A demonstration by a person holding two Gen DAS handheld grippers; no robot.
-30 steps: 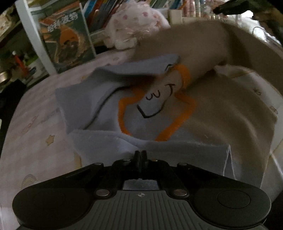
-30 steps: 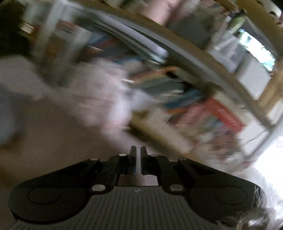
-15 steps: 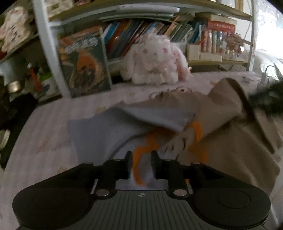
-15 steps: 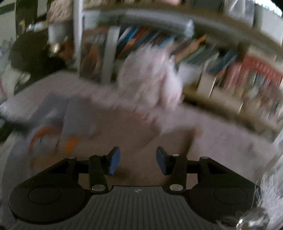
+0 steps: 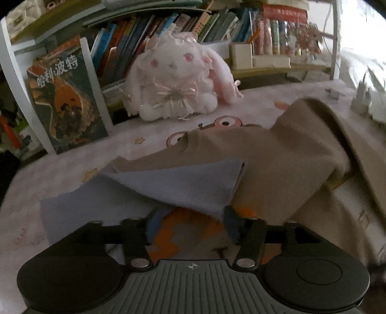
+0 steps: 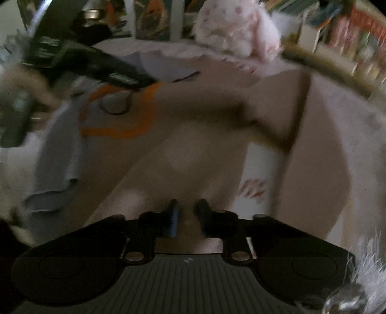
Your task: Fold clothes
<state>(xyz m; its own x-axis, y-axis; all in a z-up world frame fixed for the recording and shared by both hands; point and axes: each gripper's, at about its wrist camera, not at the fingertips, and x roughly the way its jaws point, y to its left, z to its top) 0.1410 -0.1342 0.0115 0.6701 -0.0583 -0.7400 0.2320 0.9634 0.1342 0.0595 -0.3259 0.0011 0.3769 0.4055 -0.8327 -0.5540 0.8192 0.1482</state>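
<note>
A beige and light-blue garment (image 5: 263, 169) with an orange print lies partly folded on the pink bedsheet (image 5: 48, 169). A blue sleeve flap (image 5: 188, 186) is folded over the front. My left gripper (image 5: 189, 222) is open just above the orange print, holding nothing. In the right wrist view the same garment (image 6: 193, 135) fills the middle, blurred. My right gripper (image 6: 187, 215) hangs over the beige part with a narrow gap between its fingers, empty. The left gripper (image 6: 135, 81) shows at the upper left there.
A white and pink plush bunny (image 5: 178, 79) sits at the back by a bookshelf (image 5: 193, 21). A large book (image 5: 65, 101) leans against a white post at the left. Chargers (image 5: 359, 101) lie at the right edge of the bed.
My left gripper let go of the blue hem and opened wide. My right gripper opened, swung down over the beige cloth, and narrowed again.
</note>
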